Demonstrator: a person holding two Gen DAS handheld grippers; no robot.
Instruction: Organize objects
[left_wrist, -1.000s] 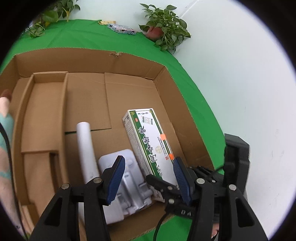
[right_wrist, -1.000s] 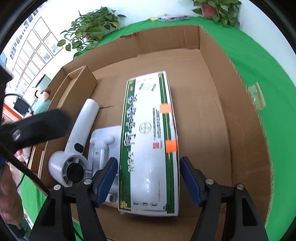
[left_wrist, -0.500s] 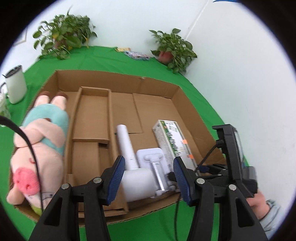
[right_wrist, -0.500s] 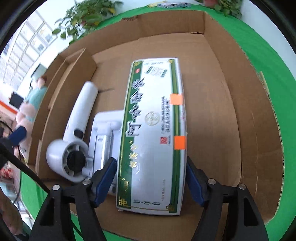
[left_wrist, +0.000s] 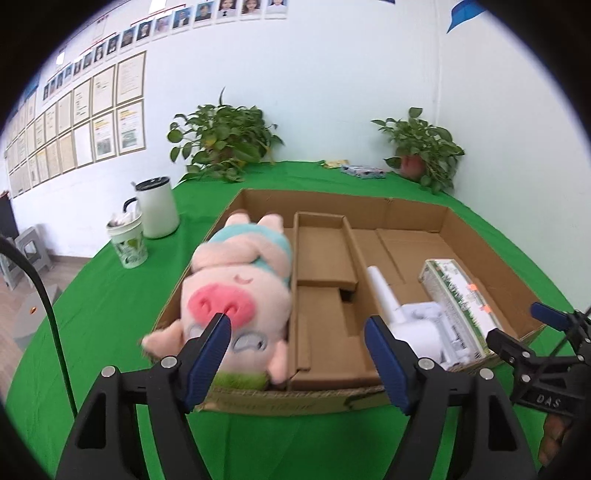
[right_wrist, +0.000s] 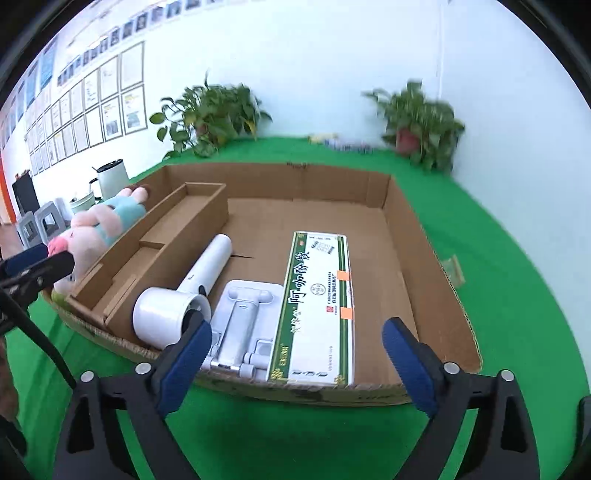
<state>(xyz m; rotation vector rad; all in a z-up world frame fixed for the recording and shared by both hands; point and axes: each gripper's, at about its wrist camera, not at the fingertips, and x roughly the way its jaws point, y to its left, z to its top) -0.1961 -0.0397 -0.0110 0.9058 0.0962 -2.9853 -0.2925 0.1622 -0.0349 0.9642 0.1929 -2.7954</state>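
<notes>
A shallow cardboard box (right_wrist: 406, 221) (left_wrist: 454, 225) lies on the green table. In it lie a pink plush pig (left_wrist: 240, 291) (right_wrist: 99, 225) at the left, a white hair dryer (right_wrist: 192, 288) (left_wrist: 384, 295), a white folding stand (right_wrist: 243, 325) (left_wrist: 432, 332) and a long green-and-white carton (right_wrist: 317, 306) (left_wrist: 458, 295). My left gripper (left_wrist: 297, 328) is open and empty in front of the box's near edge, by the pig. My right gripper (right_wrist: 297, 339) is open and empty in front of the near edge, by the stand and carton.
Cardboard divider compartments (left_wrist: 321, 258) sit between pig and dryer. A white jug (left_wrist: 157, 206) and a green cup (left_wrist: 127, 240) stand left of the box. Two potted plants (left_wrist: 221, 144) (left_wrist: 421, 147) and small packets (left_wrist: 362, 170) are at the back by the wall.
Both grippers have pulled back and up from inside the box to in front of its near edge. The right gripper has let the carton lie; the left has swung toward the pig.
</notes>
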